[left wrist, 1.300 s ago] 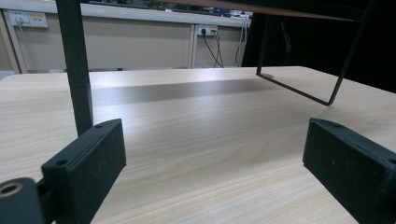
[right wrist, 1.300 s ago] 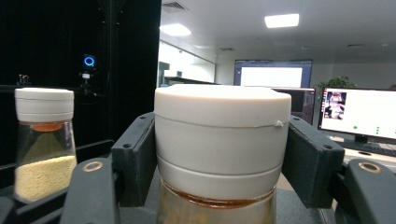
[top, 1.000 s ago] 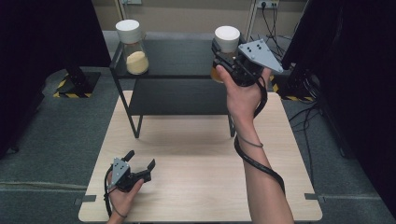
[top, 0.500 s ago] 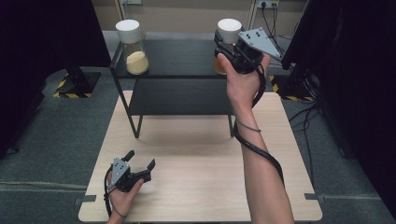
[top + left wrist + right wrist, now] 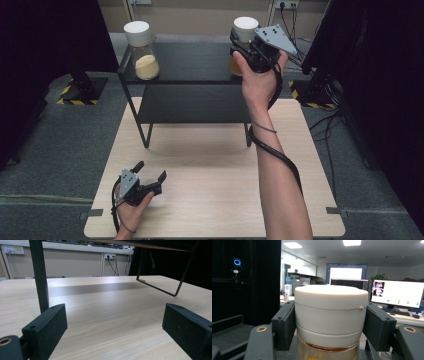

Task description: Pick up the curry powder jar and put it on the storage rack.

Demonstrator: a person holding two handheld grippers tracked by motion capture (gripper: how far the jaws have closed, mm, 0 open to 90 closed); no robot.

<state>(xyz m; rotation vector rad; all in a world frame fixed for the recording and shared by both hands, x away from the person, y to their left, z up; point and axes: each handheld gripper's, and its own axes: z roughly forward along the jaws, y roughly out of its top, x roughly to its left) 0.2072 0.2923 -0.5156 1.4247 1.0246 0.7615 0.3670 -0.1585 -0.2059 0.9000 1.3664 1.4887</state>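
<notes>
**Right gripper clamps a white-capped jar at the shelf's right end**

The right gripper [image 5: 243,42] is closed on the thick white cap of a clear glass jar with amber contents [image 5: 245,30], held at the right end of the top board of a black metal two-tier shelf [image 5: 192,62]. In the right gripper view the two black jaws press against opposite sides of the white cap [image 5: 331,315], and the glass with its brown-amber fill shows just below the cap, between the jaws. The jar stands upright in the grip. Whether its base touches the shelf board cannot be told, as the hand and gripper cover it in the high view. A black cable runs from this gripper down along the person's forearm.

At the left end of the same top board stands a second clear glass jar with a white cap and pale yellow contents [image 5: 142,52], upright and well apart from the held one.

The shelf rests on the far half of a light wooden table [image 5: 200,200], its thin black legs on the tabletop.

The left gripper [image 5: 150,176] lies low at the near left part of the table, held in the person's left hand. Its jaws stand wide apart with nothing between them; the left gripper view shows bare wood grain between the two black pads [image 5: 48,326], with a shelf leg rising just beyond the left one.
</notes>
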